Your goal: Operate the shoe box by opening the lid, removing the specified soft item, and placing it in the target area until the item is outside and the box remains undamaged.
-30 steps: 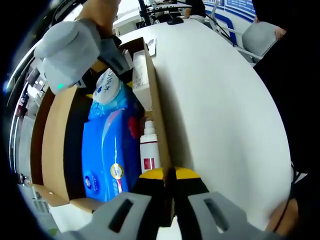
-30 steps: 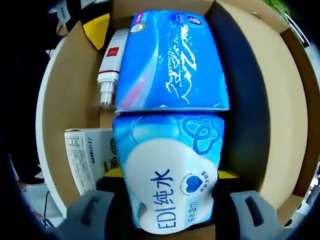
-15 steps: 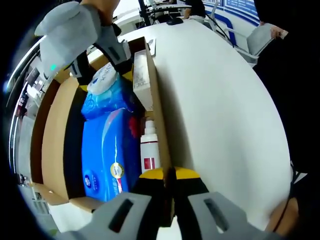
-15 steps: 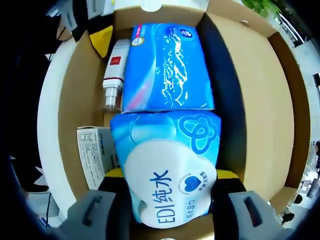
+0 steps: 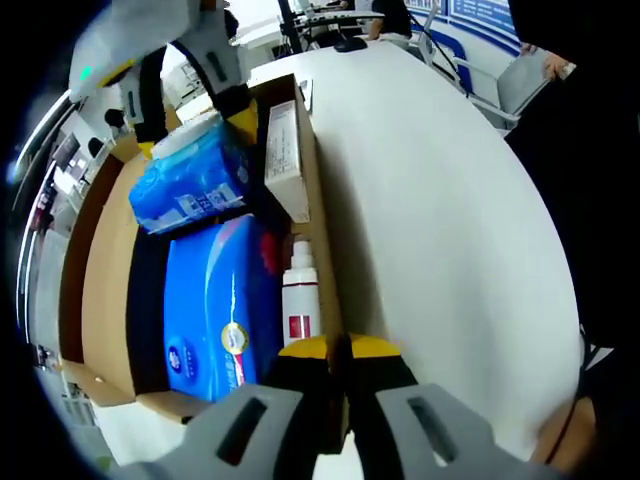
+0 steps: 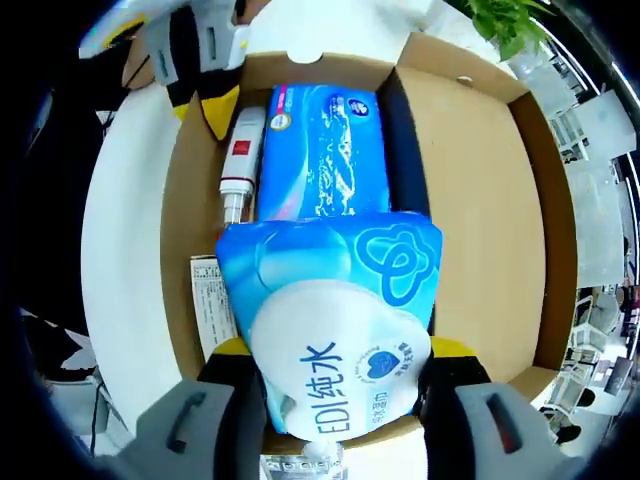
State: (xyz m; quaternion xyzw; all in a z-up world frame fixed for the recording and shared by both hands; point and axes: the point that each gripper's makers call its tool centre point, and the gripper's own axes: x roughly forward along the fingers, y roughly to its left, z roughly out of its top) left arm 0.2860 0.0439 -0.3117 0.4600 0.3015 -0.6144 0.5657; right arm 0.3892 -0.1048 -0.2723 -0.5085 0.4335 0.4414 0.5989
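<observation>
The open cardboard shoe box (image 5: 318, 230) lies on a white table (image 5: 440, 220). My left gripper (image 5: 338, 350) is shut on the box's near side wall, its yellow pads pinching the cardboard edge. My right gripper (image 6: 340, 350) is shut on a soft blue wet-wipes pack (image 6: 335, 330) with a white lid, held above the box (image 6: 185, 200). In the left gripper view the same pack (image 5: 190, 180) hangs over the box's far end, in the right gripper (image 5: 195, 135). The left gripper (image 6: 215, 100) also appears at the box wall in the right gripper view.
Inside the box lie a larger blue tissue pack (image 6: 320, 150), a white bottle (image 6: 240, 165) and a white carton (image 6: 212, 300). The lid (image 6: 470, 200) lies folded open to one side. A person in dark clothes (image 5: 590, 150) stands at the table's edge. A green plant (image 6: 510, 20) stands beyond the box.
My right gripper has risen with the wipes pack, lifting it from the box floor to above the rim. My left gripper has stayed clamped on the wall.
</observation>
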